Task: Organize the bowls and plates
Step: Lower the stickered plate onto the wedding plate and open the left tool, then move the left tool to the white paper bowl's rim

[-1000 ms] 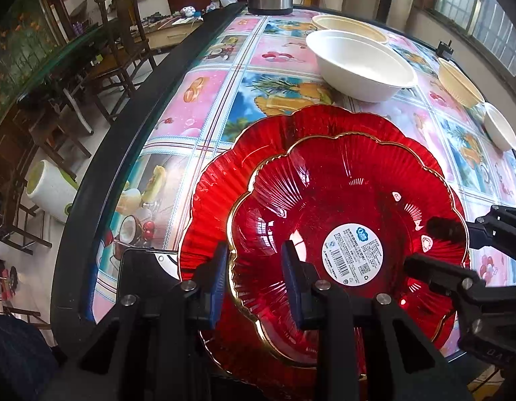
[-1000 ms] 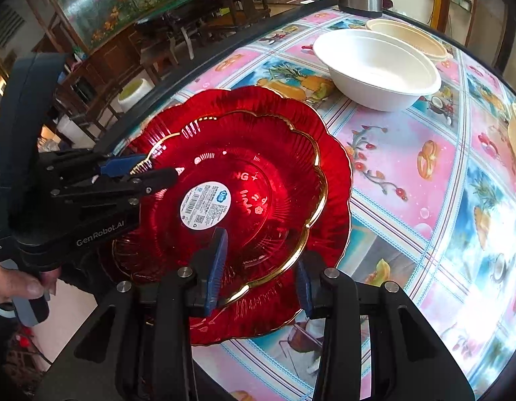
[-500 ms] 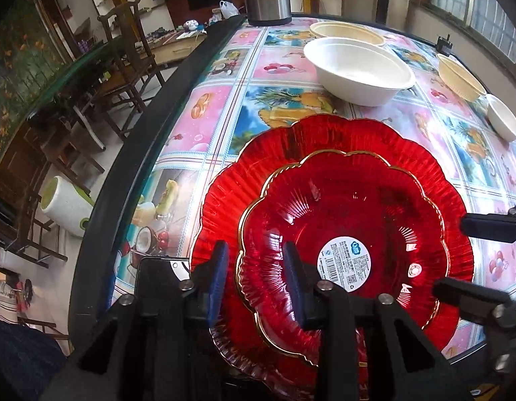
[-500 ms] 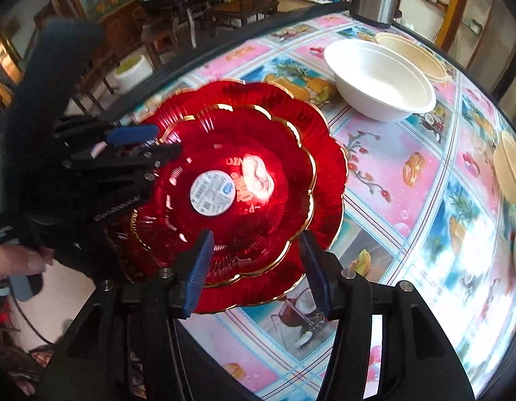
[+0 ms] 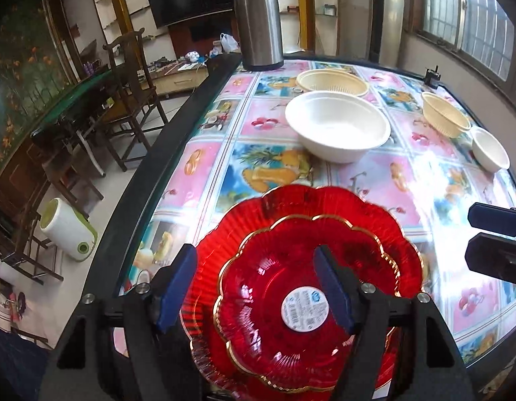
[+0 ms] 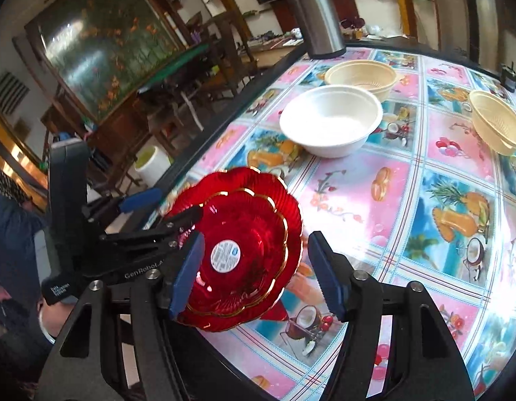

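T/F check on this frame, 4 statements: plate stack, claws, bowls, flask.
1. The smaller gold-rimmed red scalloped plate lies on the larger red scalloped plate. True.
2. The left claw and right claw are both shut. False: both are wide open.
3. The white round bowl sits inside the cream slotted basket. False: it stands on the table in front of the basket.
4. The steel vacuum flask stands upright at the table's far edge. True.

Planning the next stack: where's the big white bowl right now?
The big white bowl sits mid-table in both views, beyond the red plates, just in front of a cream colander bowl.
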Demonstrator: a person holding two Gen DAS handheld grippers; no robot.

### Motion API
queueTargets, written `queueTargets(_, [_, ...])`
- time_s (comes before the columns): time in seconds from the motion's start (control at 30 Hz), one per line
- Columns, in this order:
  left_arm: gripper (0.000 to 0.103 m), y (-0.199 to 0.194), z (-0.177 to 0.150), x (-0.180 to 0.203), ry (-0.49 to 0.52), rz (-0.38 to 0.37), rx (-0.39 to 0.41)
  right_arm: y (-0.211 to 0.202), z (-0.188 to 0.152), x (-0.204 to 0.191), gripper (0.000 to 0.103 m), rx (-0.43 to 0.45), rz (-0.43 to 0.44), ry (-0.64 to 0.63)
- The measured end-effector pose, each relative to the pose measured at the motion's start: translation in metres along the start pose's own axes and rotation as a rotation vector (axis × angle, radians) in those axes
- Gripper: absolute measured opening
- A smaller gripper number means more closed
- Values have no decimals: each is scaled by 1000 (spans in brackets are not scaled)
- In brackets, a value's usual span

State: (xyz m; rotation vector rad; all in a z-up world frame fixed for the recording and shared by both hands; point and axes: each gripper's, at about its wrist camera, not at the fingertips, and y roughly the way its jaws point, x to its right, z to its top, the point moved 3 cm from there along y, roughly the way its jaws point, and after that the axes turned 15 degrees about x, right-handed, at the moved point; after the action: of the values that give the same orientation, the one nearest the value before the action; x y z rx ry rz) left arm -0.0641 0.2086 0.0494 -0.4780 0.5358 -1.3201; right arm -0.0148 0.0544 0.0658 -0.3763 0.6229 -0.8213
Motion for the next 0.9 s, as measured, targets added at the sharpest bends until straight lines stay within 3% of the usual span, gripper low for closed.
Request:
queueTargets(0.47, [72,40,43,11,-53,-48,7,12,28,46,66,52,-49,138])
queueTargets(0.73, [72,73,64,3,-76,-29,-12,37,51,87,66,50,-149,201])
queueTargets(0.9, [72,94,73,1,-57,-6,-29,52,57,102,66,34,-166,224])
